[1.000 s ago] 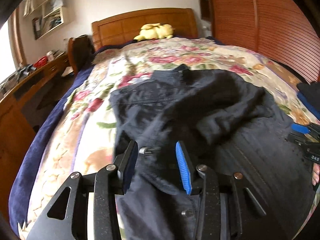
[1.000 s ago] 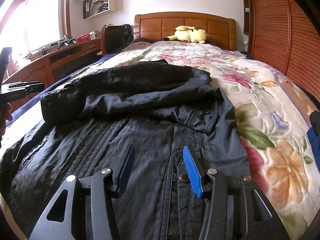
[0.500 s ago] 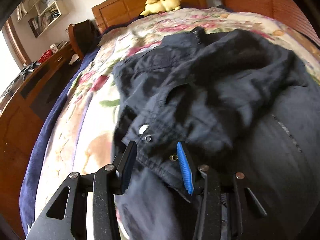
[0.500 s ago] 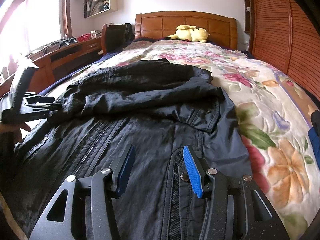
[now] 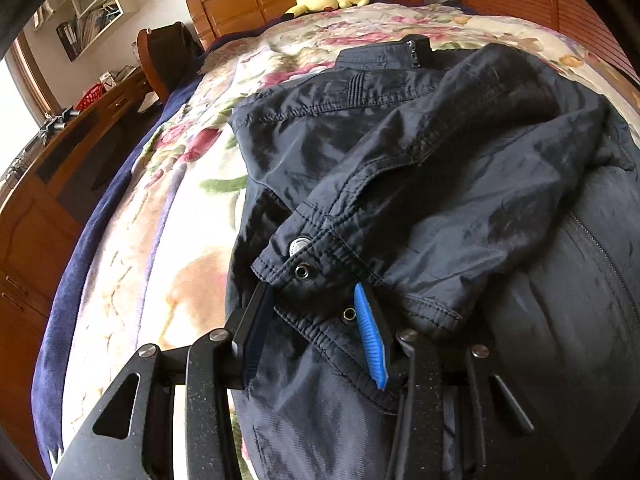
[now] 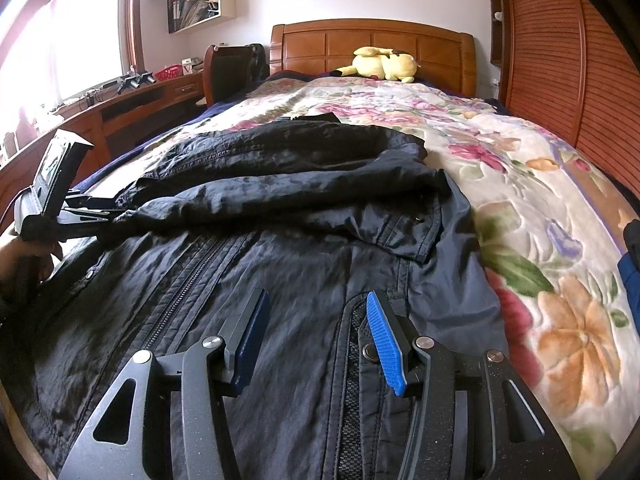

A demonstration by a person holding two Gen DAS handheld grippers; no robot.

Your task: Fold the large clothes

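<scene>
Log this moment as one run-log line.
left gripper: open at sleeve cuff | right gripper: open over jacket | bed

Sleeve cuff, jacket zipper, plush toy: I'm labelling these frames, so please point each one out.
sleeve cuff (image 5: pixel 316 256): left wrist view, on its stitched hem beside the snaps.
jacket zipper (image 6: pixel 188 276): right wrist view, midway along the teeth.
plush toy (image 6: pixel 384 65): right wrist view, on its yellow body.

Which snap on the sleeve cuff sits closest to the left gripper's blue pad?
The small brass snap, right beside the blue pad of the left gripper. The silver snap and dark ringed snap sit farther up the cuff.
</scene>
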